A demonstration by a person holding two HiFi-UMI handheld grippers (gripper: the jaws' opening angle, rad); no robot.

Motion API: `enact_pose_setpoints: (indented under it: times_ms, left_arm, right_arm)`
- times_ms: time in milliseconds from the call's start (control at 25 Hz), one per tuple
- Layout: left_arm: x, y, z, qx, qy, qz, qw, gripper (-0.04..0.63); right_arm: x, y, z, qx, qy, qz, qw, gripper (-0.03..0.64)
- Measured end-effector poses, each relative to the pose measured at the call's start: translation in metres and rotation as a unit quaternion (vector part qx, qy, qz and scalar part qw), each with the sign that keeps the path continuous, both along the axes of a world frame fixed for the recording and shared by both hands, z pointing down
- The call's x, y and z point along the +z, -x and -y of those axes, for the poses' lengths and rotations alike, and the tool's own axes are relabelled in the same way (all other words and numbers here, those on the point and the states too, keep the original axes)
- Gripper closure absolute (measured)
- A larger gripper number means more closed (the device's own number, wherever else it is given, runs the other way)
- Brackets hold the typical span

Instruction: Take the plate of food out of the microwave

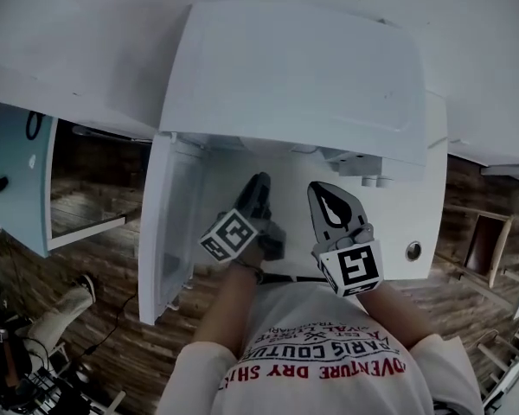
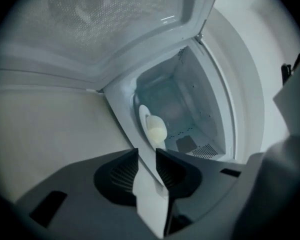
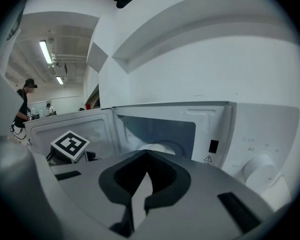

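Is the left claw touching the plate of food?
Apart. The left gripper view shows the plate deep inside the microwave, well beyond the left claw.

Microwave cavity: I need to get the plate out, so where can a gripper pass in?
The microwave stands open; inside, the space above the plate and its food is bare up to the ceiling. It is crowded on the left, where the left gripper sits by the open door.

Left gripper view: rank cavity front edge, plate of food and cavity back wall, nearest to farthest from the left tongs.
1. Cavity front edge: right at the left tongs.
2. Plate of food: inside the cavity, mid-depth.
3. Cavity back wall: deepest, behind the plate.
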State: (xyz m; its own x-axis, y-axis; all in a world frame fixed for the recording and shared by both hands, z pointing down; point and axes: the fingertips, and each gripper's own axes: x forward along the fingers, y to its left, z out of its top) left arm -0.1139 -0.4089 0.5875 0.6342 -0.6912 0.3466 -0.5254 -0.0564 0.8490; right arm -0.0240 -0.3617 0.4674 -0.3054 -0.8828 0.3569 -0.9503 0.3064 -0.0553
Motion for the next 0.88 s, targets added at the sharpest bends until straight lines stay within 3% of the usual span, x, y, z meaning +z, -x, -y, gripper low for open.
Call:
enact_pose_setpoints:
  times_ms: [120, 360, 520, 760, 880]
  left_arm:
    - [0.004, -0.006, 0.014, -0.012, 0.007, -0.009, 0.9999, 0.489]
    - [0.011, -0.015, 0.036, -0.046, 0.05, -0.092, 0.9934, 0.443]
    - [0.012, -0.017, 0.044, -0.056, 0.069, -0.102, 0.9908, 0.445]
    - [0.013, -0.015, 0.052, -0.087, 0.101, -0.124, 0.9833, 0.549]
    - [0.013, -0.017, 0.051, -0.083, 0.105, -0.122, 0.9835, 0.549]
  right_arm:
    - [0.011, -0.004, 0.008, 0.0, 0.008, -0.002, 1.0, 0.612]
    - [0.029, 0.001, 0.02, -0.013, 0.022, -0.004, 1.0, 0.612]
    - [0.036, 0.003, 0.025, -0.018, 0.028, -0.005, 0.999, 0.612]
    - [0.041, -0.005, 0.026, -0.014, 0.038, -0.008, 0.999, 0.612]
    - [0.04, -0.011, 0.025, -0.01, 0.041, -0.008, 0.999, 0.612]
